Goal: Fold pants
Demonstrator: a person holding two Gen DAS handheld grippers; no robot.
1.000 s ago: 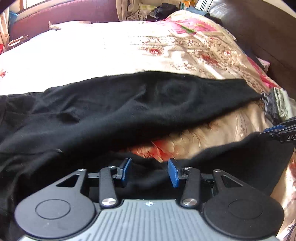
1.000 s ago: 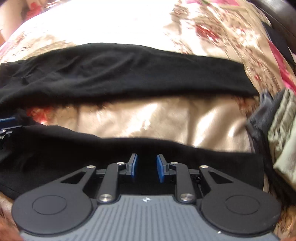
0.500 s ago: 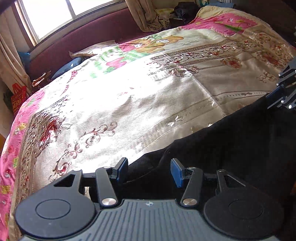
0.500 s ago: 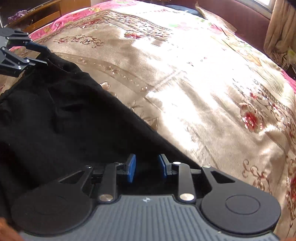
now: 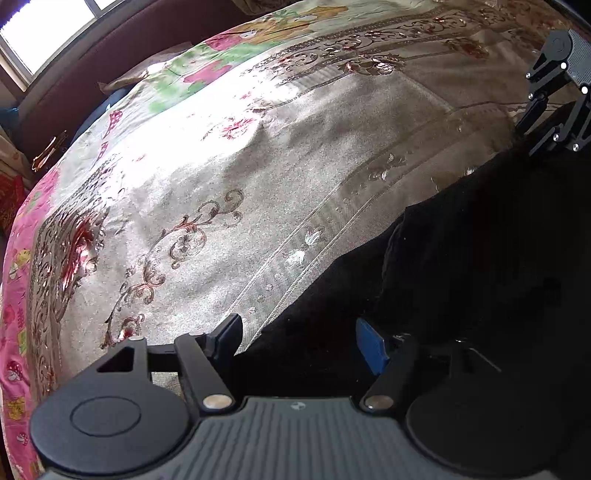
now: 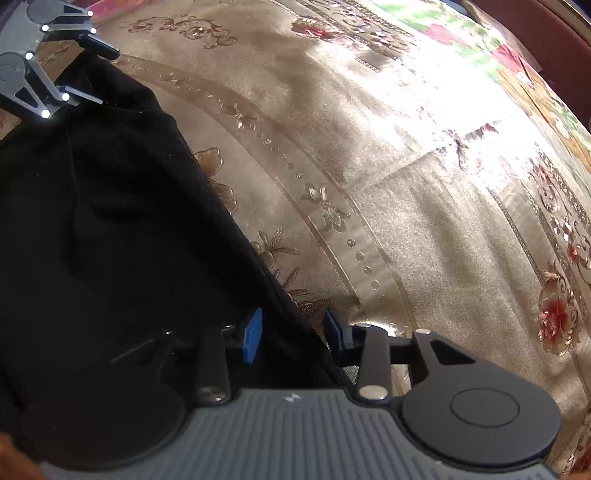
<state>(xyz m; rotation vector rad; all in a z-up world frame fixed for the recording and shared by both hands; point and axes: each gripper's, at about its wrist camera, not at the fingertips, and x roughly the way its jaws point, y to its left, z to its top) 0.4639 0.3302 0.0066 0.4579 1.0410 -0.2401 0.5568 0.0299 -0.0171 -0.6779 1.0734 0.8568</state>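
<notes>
The black pants [image 5: 461,277] lie on a floral bedspread [image 5: 221,184], filling the lower right of the left wrist view and the left side of the right wrist view [image 6: 110,240]. My left gripper [image 5: 300,343] hangs just over their edge. Its jaws are opening wide, with cloth lying loose between the blue pads, not pinched. My right gripper [image 6: 294,336] is opening too, the pants' edge running slack between its pads. Each gripper shows in the other's view: the right gripper [image 5: 528,138] at the pants' far corner, the left gripper [image 6: 103,75] at the upper left corner.
The shiny beige and pink bedspread [image 6: 406,184] stretches away beyond the pants. A dark red padded headboard [image 5: 92,74] and a bright window [image 5: 48,33] stand at the far end in the left wrist view.
Both grippers swept across the bed with the near pant leg's edge, rolling as they went. Both pairs of jaws have spread apart, and the cloth now lies slack between the pads.
</notes>
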